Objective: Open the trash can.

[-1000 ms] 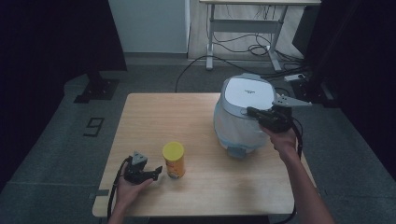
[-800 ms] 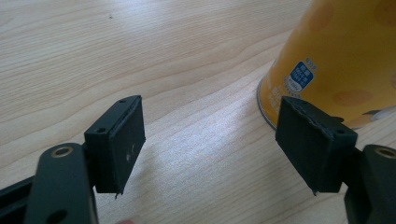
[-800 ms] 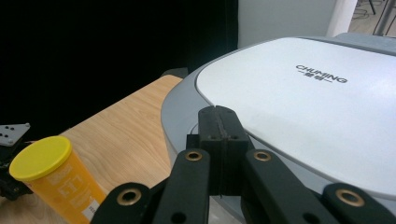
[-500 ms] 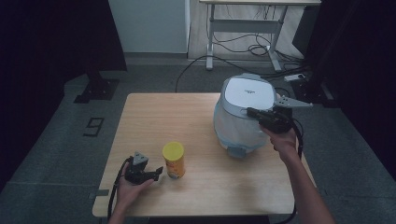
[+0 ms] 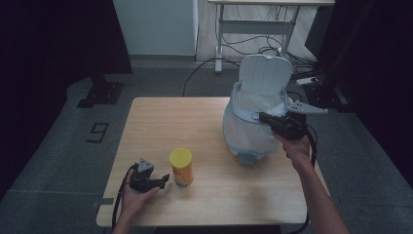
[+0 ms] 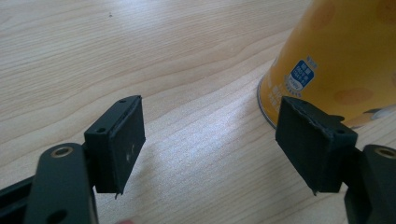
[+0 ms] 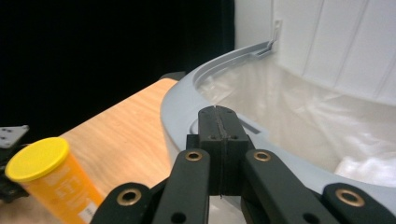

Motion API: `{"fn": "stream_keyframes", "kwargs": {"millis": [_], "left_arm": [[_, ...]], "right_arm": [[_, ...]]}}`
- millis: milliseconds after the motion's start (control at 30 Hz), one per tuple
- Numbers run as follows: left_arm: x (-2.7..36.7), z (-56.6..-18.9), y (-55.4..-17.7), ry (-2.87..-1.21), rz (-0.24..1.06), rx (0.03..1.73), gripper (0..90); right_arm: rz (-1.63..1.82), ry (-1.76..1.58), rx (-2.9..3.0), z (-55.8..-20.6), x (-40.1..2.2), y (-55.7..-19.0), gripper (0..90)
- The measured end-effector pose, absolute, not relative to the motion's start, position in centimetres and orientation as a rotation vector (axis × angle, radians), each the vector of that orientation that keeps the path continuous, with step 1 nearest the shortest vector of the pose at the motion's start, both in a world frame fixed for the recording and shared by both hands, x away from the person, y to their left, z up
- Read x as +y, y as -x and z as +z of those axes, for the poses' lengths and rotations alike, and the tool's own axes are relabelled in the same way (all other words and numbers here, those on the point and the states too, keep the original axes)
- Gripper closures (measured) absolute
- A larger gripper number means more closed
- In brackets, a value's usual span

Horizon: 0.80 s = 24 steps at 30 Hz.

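Note:
A pale blue-grey bin (image 5: 246,134) lined with a clear plastic bag stands at the table's right, its lid (image 5: 265,73) raised upright behind it. My right gripper (image 5: 261,117) is shut with nothing between its jaws, its tip over the bin's front rim (image 7: 184,100), with the lid (image 7: 327,42) beyond. An orange can with a yellow lid (image 5: 181,167) stands upright near the table's front left. My left gripper (image 5: 165,179) lies low on the table just left of the can, open. In the left gripper view, the can (image 6: 336,56) stands just ahead of the right jaw of my left gripper (image 6: 210,144).
The wooden table (image 5: 195,122) has bare room at its middle and back left. In the right gripper view the can (image 7: 46,172) shows at lower left. A desk with cables on the floor stands beyond the table. Dark curtains hang at both sides.
The bin's lid was down one second ago and half a second ago; now it stands upright. Both grippers have stayed about where they were.

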State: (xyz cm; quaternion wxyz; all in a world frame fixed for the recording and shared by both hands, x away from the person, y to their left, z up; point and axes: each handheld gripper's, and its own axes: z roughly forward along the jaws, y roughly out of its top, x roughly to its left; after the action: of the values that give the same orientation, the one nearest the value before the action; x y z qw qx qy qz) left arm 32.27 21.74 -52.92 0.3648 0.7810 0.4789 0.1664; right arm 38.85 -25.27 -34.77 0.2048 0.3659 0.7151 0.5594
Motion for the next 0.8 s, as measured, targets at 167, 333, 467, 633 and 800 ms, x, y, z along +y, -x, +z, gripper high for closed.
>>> {"fn": "stream_keyframes", "kwargs": {"millis": [167, 333, 467, 633, 800], "left_arm": [[21.8, -52.9, -32.3, -2.005, 0.428, 1.234, 23.9], [21.7, -52.9, -32.3, -2.005, 0.428, 1.231, 23.8], [21.7, -52.9, -32.3, -2.009, 0.435, 1.235, 22.6], [21.7, -53.0, -32.3, -2.000, 0.447, 1.243, 18.4], [21.7, -53.0, -32.3, -2.001, 0.451, 1.244, 15.2]], "right_arm": [[1.590, -1.005, 1.940, -34.9, -26.6, -37.3, 73.4], [1.536, -1.003, 1.894, -37.0, -28.6, -34.6, 41.7], [1.516, -1.031, 1.887, -38.7, -29.6, -33.4, 35.7], [1.470, -1.112, 1.885, -42.1, -31.0, -32.3, 31.5], [1.406, -1.219, 1.907, -46.9, -31.9, -31.7, 30.2]]}}
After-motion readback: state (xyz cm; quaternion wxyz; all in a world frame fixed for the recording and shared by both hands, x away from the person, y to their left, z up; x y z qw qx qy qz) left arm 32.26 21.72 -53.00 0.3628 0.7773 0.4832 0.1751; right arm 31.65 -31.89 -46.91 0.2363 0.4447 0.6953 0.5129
